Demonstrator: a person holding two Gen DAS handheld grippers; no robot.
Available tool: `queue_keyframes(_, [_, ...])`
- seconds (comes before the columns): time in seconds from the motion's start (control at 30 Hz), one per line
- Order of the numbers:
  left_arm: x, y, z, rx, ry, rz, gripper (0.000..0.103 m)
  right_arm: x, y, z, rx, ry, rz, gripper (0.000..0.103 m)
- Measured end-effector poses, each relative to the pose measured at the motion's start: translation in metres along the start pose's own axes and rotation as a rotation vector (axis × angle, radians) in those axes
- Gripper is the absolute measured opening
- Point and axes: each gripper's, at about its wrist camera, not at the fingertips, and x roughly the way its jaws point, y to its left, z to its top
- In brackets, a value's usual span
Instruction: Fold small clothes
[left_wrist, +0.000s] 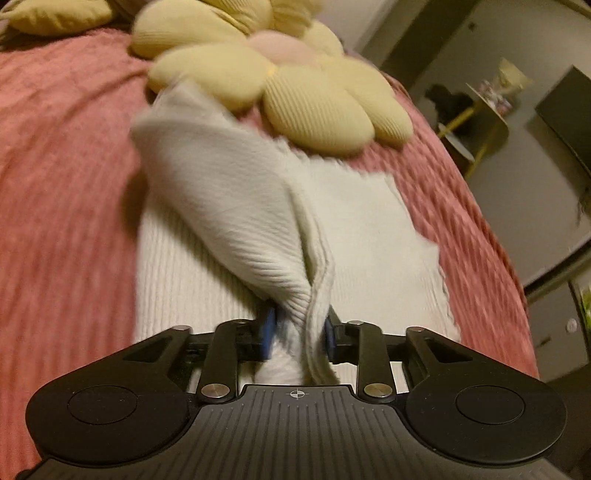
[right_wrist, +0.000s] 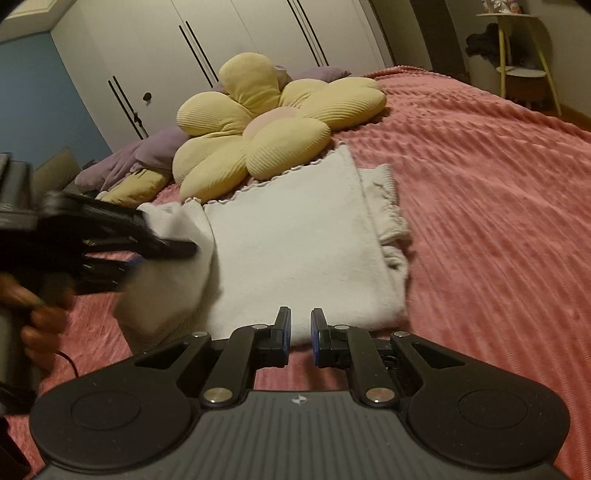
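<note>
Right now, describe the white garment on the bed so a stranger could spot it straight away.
On the pink bedspread, look just in front of the yellow flower cushion. The white ribbed garment lies there, the only pale cloth, one corner pinched in the left gripper.

Left wrist view: the white garment (left_wrist: 236, 192) is motion-blurred along its raised fold, and its gathered edge hides most of the left gripper's (left_wrist: 300, 338) blue pads (left_wrist: 269, 334). The yellow flower cushion (left_wrist: 295, 85) is cut off by the top edge. Right wrist view: the left gripper (right_wrist: 159, 243) is smeared — its fingertips cannot be made out — and the holding hand (right_wrist: 33, 314) is cropped at the left edge.
</note>
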Motion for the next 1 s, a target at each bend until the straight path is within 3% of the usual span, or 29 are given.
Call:
queue_keyframes(0.07, [0.001,-0.002,-0.002,0.03,0.004,-0.042,0.059,-0.001,-0.004,0.001,-0.004,0.006,-0.008,0.011])
queue_keyframes(0.27, [-0.041,0.014,-0.011,0.019,-0.039,-0.099,0.063,0.001,-0.008,0.011,0.01,0.011,0.0,0.011])
queue_keyframes(0.37, [-0.065,0.032,-0.027,0.031,-0.097,-0.023,0.068,0.003,-0.004,0.021,0.006,0.008,0.037,0.013])
queue_keyframes(0.4, [-0.07,0.037,-0.033,0.037,-0.107,0.014,0.068,0.006,-0.002,0.025,0.008,0.013,0.054,0.016])
queue_keyframes(0.47, [-0.074,0.05,-0.046,0.041,-0.104,0.085,0.069,0.015,0.0,0.036,0.029,0.026,0.109,0.04])
queue_keyframes(0.53, [-0.073,0.058,-0.056,0.04,-0.086,0.086,0.071,0.031,-0.002,0.048,0.093,0.059,0.175,0.053])
queue_keyframes(0.57, [-0.071,0.06,-0.06,0.036,-0.072,0.083,0.071,0.042,-0.003,0.053,0.124,0.088,0.204,0.054])
queue_keyframes(0.7, [-0.058,0.048,-0.067,0.107,-0.042,0.082,0.072,0.085,0.002,0.065,0.181,0.182,0.24,0.054])
queue_keyframes(0.87, [-0.035,0.042,-0.065,0.145,-0.064,0.156,0.07,0.116,0.021,0.065,0.195,0.253,0.277,0.053])
queue_keyframes(0.9, [-0.034,0.043,-0.064,0.131,-0.068,0.154,0.07,0.12,0.027,0.065,0.181,0.266,0.288,0.048])
queue_keyframes(0.97, [-0.035,0.044,-0.062,0.113,-0.072,0.158,0.068,0.124,0.035,0.064,0.131,0.268,0.261,0.022])
queue_keyframes(1.0, [-0.035,0.044,-0.062,0.109,-0.072,0.164,0.067,0.126,0.039,0.065,0.096,0.264,0.239,0.019])
